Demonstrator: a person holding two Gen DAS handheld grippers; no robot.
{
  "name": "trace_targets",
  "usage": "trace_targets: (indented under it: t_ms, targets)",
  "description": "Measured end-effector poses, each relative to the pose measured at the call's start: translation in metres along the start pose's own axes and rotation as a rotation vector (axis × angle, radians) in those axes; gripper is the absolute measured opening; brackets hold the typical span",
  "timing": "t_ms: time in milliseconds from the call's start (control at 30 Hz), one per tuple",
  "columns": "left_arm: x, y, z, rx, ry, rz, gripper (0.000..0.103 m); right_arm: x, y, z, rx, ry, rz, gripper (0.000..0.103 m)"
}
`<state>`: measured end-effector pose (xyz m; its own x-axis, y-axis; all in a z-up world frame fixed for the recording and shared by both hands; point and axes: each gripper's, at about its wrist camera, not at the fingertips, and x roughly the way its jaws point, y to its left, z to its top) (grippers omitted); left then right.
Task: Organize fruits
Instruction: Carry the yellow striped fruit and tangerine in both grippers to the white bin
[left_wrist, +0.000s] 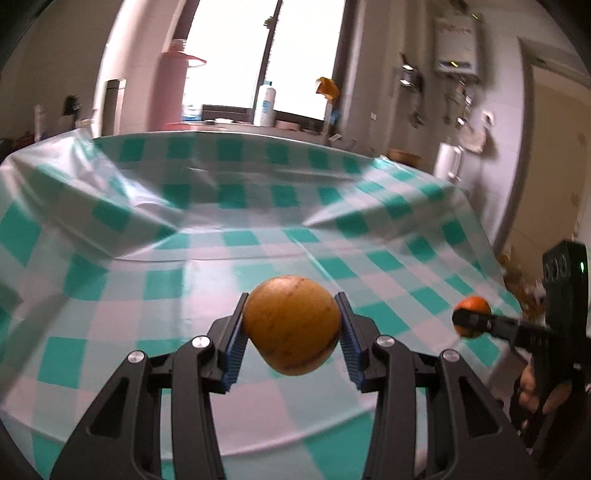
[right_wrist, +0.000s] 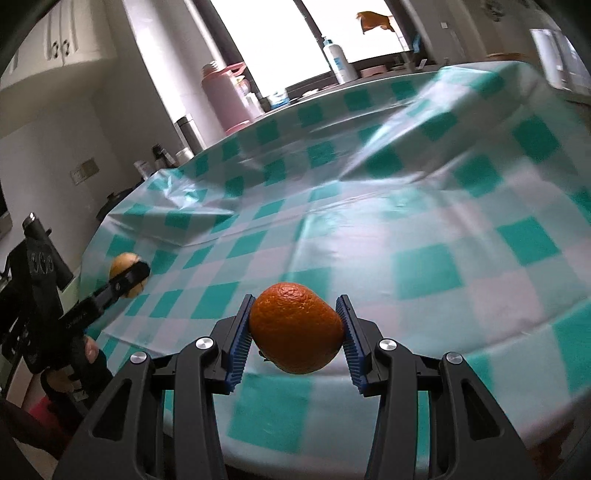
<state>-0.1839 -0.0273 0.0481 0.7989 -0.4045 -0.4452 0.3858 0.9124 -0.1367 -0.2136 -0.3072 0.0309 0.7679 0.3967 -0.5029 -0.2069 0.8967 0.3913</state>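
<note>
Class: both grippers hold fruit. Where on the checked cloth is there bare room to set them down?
The flat checked cloth ahead of the yellow fruit and orange is bare up to the raised folds. Clutter sits only beyond the far edge: pink flask, white bottle.

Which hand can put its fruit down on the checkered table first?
Probably either. The left tool is shut on the yellow-brown fruit, the right tool on the orange. Both hang over the near edge of the checkered tablecloth, with bare cloth ahead and no bowl in view.

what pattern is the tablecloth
Teal and white checks on the tablecloth, clearest in the left wrist view.
</note>
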Motion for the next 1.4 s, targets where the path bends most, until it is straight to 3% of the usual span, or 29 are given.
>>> trace_targets:
  t_ms: [367,667,800,933,1133,1400]
  targets:
    - [0.015,-0.074,-0.006,0.165,0.073,-0.110,0.045,-0.062,-0.075,-0.024,0.128,-0.084,-0.114,0.044]
    - [0.028,-0.164,-0.012,0.343,0.136,-0.284,0.045,-0.120,-0.139,-0.058,0.223,-0.125,-0.301,0.044]
    - [0.041,-0.215,-0.025,0.430,0.205,-0.404,0.045,-0.134,-0.166,-0.080,0.248,-0.079,-0.430,0.044]
    - [0.058,-0.259,-0.044,0.511,0.275,-0.470,0.045,-0.138,-0.185,-0.097,0.262,-0.014,-0.507,0.044]
    - [0.085,-0.305,-0.078,0.619,0.382,-0.503,0.045,-0.134,-0.206,-0.117,0.299,0.064,-0.571,0.044]
    - [0.094,-0.336,-0.108,0.737,0.427,-0.506,0.045,-0.141,-0.226,-0.134,0.357,0.084,-0.592,0.044]
